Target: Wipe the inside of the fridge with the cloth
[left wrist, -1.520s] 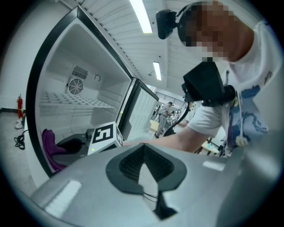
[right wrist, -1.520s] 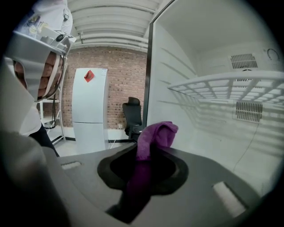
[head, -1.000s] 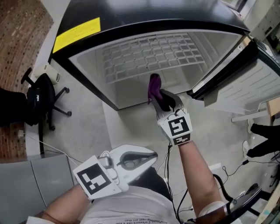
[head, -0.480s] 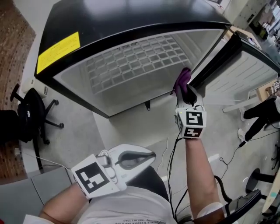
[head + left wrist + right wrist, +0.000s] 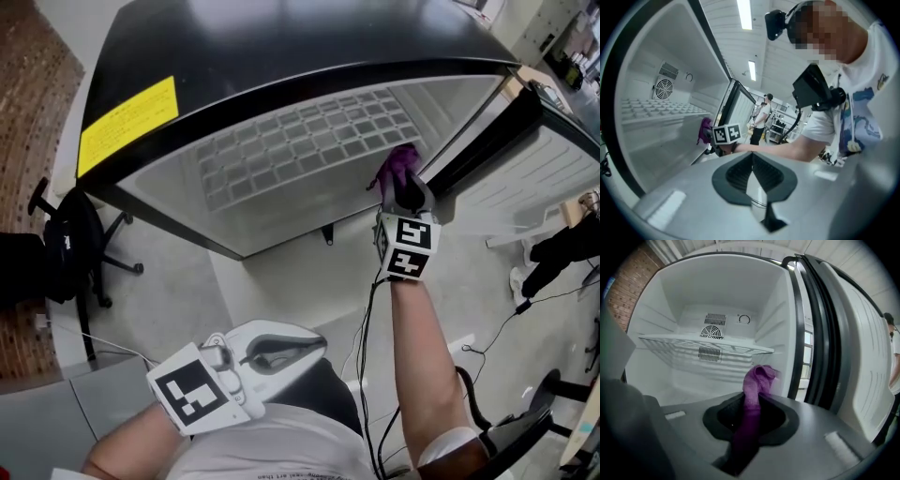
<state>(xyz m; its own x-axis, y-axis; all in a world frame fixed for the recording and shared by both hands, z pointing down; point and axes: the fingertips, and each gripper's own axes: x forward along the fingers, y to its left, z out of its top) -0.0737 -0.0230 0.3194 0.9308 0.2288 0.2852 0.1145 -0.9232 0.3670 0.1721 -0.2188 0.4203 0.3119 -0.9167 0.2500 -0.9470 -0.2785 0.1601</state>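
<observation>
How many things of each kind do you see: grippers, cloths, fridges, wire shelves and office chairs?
grippers: 2, the left gripper and the right gripper
purple cloth: 1
fridge: 1
wire shelf: 1
office chair: 1
total: 6

Right gripper (image 5: 407,192): head view, 1 o'clock of centre; jaws clamped on purple cloth (image 5: 757,378), pointing toward 12.
Right forearm (image 5: 422,366): bare, stretched out straight from the 5 o'clock edge.
Left gripper (image 5: 305,344): 7 o'clock, held close to the torso (image 5: 281,450); jaws pressed together, nothing between, pointing toward 3.
Left forearm (image 5: 131,445): bare, entering at the 7 o'clock corner.
</observation>
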